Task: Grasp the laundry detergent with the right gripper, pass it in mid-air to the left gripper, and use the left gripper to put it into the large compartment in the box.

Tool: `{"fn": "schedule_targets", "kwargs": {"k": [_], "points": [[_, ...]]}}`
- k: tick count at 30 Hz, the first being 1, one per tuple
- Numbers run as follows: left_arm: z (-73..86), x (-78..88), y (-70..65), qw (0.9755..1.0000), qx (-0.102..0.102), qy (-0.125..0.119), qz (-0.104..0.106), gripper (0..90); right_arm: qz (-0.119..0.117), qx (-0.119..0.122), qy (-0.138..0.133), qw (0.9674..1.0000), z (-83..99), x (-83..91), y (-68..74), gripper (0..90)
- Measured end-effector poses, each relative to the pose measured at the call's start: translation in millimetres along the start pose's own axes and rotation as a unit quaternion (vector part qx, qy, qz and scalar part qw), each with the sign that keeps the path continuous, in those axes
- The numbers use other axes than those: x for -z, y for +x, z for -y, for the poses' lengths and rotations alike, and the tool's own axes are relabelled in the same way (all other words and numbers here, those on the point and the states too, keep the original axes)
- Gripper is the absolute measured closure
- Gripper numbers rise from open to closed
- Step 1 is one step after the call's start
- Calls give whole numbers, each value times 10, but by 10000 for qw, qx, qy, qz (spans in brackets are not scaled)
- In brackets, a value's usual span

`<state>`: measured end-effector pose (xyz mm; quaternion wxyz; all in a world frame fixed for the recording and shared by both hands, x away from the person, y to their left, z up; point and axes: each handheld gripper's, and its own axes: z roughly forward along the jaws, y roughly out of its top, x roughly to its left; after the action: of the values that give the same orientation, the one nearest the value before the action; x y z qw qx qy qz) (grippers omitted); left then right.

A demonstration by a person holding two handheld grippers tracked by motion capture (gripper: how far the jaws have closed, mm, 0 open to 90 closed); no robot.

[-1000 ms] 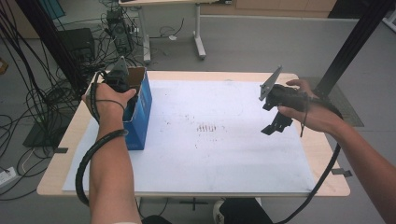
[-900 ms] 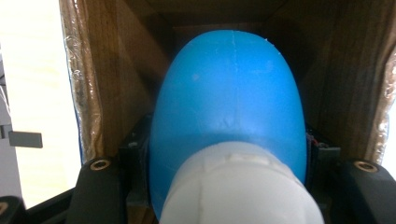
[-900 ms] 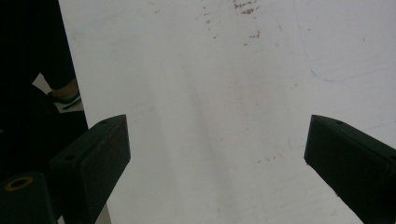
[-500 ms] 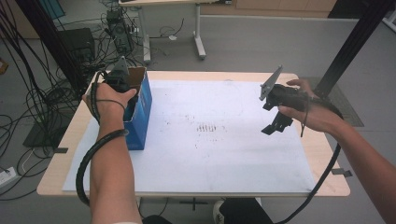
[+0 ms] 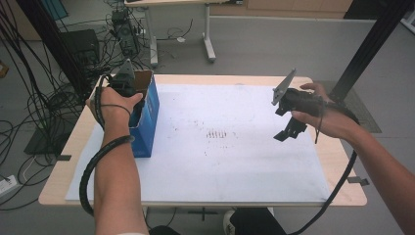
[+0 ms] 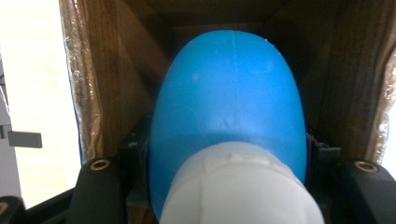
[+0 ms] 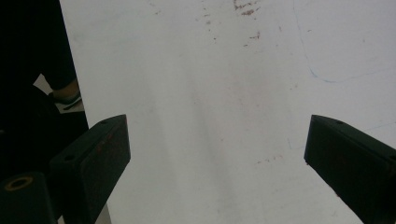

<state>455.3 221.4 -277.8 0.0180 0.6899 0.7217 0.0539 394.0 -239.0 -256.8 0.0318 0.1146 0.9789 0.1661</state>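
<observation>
An open blue box (image 5: 148,115) with a brown cardboard inside (image 6: 121,70) stands near the table's left edge. My left gripper (image 5: 126,84) points down into its opening, with the hand wrapped over it. In the left gripper view the left gripper (image 6: 229,154) is shut on a rounded blue object (image 6: 229,88) with a white ribbed end, held inside the box. My right gripper (image 5: 288,129) hovers over the right part of the white sheet (image 5: 235,166). In its own view the right gripper (image 7: 215,154) stands open with nothing between its fingers.
The sheet covers most of the wooden table (image 5: 73,147) and carries a patch of small dark marks (image 5: 218,134) at its middle. Cables and black equipment (image 5: 73,46) lie on the floor at the left. A black post (image 5: 372,44) rises at the right.
</observation>
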Motion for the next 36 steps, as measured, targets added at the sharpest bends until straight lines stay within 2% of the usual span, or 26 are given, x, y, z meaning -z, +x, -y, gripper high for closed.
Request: {"fn": "schedule_targets", "kwargs": {"k": [36], "points": [[4,-3,8,10000,28,-15,16,368,28,32,19,10000,-7,17,-10,70]]}}
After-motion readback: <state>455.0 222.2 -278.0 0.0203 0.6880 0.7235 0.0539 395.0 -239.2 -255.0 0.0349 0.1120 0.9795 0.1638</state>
